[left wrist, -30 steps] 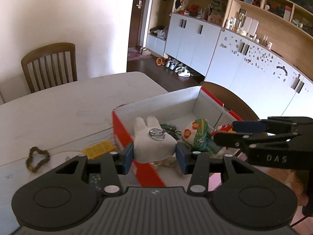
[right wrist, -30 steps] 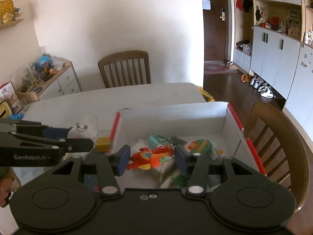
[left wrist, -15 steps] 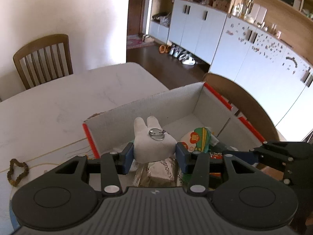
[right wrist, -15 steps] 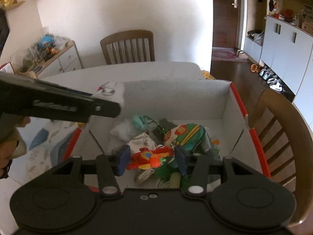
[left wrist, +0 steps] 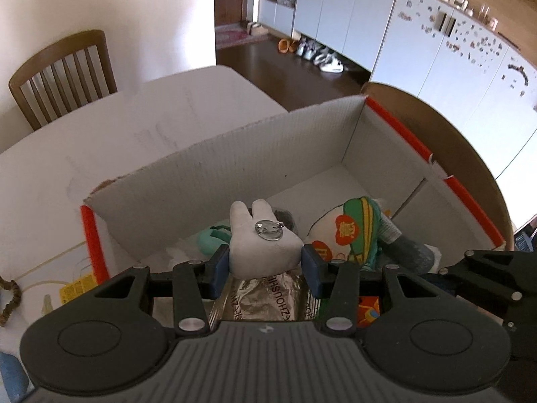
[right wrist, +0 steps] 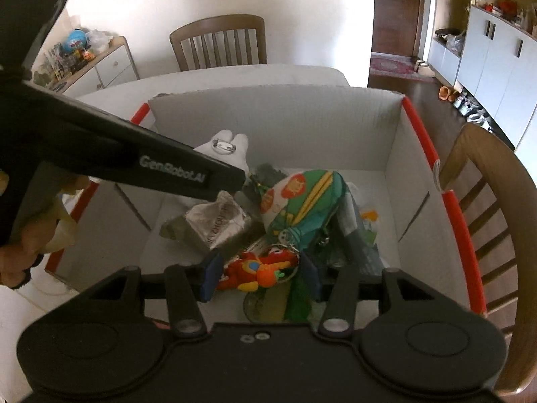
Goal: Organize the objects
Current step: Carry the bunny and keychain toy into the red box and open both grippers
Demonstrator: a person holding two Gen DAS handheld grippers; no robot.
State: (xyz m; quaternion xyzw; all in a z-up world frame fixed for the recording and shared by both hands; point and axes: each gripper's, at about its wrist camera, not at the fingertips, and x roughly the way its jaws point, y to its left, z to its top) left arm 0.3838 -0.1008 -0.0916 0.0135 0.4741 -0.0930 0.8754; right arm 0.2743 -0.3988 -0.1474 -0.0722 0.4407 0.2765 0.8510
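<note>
White dining table beneath, left gripper clamped on white plush rabbit above the red-edged box, unreleased; right gripper apart, empty, over toys already in; beyond, yellow packet and bead loop likely left.

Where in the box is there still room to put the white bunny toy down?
The bare patch of box floor lies along the far wall and into the far right corner. The near half is crowded: the silver packet, the green pouch and the red-orange toy lie heaped there. The left gripper holds the white bunny toy above them.
</note>
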